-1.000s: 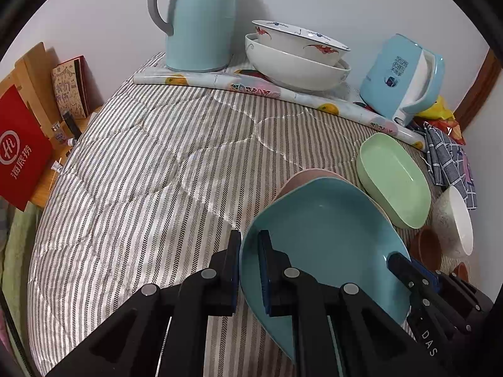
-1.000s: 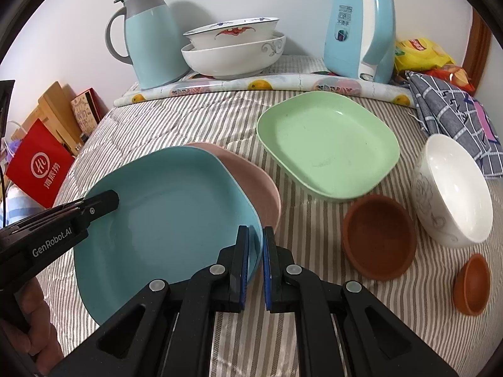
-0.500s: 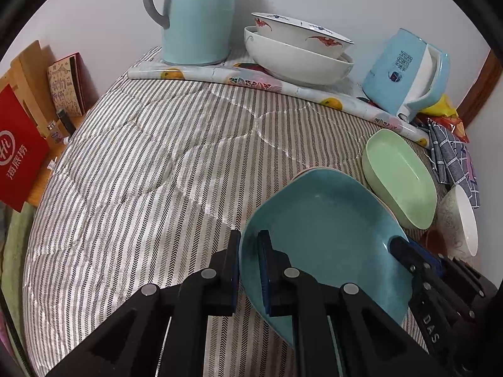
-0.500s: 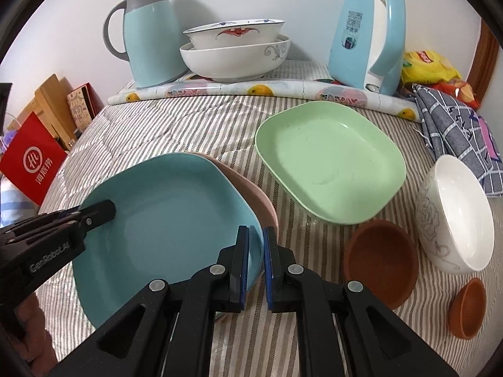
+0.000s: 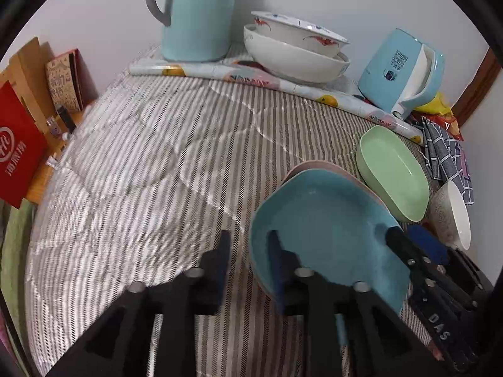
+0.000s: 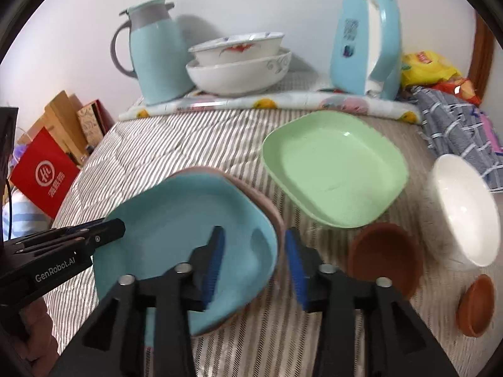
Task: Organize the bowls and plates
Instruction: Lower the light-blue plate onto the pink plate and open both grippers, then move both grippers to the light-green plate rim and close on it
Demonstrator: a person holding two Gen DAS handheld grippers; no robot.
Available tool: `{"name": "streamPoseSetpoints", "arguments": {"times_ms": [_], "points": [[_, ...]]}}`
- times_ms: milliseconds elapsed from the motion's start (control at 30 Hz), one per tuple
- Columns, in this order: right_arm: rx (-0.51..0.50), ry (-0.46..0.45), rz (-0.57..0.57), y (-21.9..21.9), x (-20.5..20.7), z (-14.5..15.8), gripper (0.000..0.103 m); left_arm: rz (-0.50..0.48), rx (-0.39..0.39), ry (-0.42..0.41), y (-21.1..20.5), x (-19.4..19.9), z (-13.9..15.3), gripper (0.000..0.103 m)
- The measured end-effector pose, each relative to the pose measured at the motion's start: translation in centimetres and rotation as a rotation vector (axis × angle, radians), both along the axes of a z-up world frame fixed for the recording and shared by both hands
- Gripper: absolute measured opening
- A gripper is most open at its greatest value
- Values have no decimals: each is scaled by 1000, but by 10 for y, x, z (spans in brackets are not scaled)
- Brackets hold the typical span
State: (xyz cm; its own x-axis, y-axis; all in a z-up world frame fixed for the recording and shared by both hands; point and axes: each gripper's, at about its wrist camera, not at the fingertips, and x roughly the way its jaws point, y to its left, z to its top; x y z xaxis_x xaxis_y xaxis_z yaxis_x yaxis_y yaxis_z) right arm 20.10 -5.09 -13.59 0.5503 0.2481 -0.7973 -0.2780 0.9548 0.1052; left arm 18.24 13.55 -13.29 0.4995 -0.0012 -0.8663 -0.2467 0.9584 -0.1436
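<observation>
A blue plate (image 5: 330, 229) (image 6: 182, 229) lies on a pink plate (image 5: 314, 165) (image 6: 267, 207) on the striped quilt. My left gripper (image 5: 248, 251) straddles its left rim. The jaws are opening, and the pads stand clear of the rim between them. My right gripper (image 6: 254, 248) straddles the plate's right rim, its jaws also opening with a gap on both sides. Each gripper shows in the other's view, the right gripper (image 5: 411, 238) and the left gripper (image 6: 107, 232). To the right lie a green plate (image 6: 333, 169), a white bowl (image 6: 465, 216), a brown bowl (image 6: 386, 257) and a small brown bowl (image 6: 476, 304).
At the back stand a pale blue jug (image 5: 198, 15), two stacked large white bowls (image 5: 295, 50) and a blue kettle (image 5: 402, 72) behind a rolled patterned cloth. A checked cloth (image 6: 456, 125) and snack bags lie at the right. A red bag (image 5: 19, 150) stands off the left edge.
Both grippers were shut on the blue plate's rim and have come open. The blue plate now rests on the pink plate.
</observation>
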Motion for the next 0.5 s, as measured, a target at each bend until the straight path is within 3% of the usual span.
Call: {"name": "streamPoseSetpoints", "arguments": {"times_ms": [100,300,500], "points": [[10,-21,-9,-9,-7,12,48,-1,8,-17,-1,-5,8,30],[49,-73,-58,-37,-24,35,67,-18,20,-42,-13,-12,22,36],[39,-102,-110,-62,-40,49,67,-54,35,-85,-32,-18,40,40]]}}
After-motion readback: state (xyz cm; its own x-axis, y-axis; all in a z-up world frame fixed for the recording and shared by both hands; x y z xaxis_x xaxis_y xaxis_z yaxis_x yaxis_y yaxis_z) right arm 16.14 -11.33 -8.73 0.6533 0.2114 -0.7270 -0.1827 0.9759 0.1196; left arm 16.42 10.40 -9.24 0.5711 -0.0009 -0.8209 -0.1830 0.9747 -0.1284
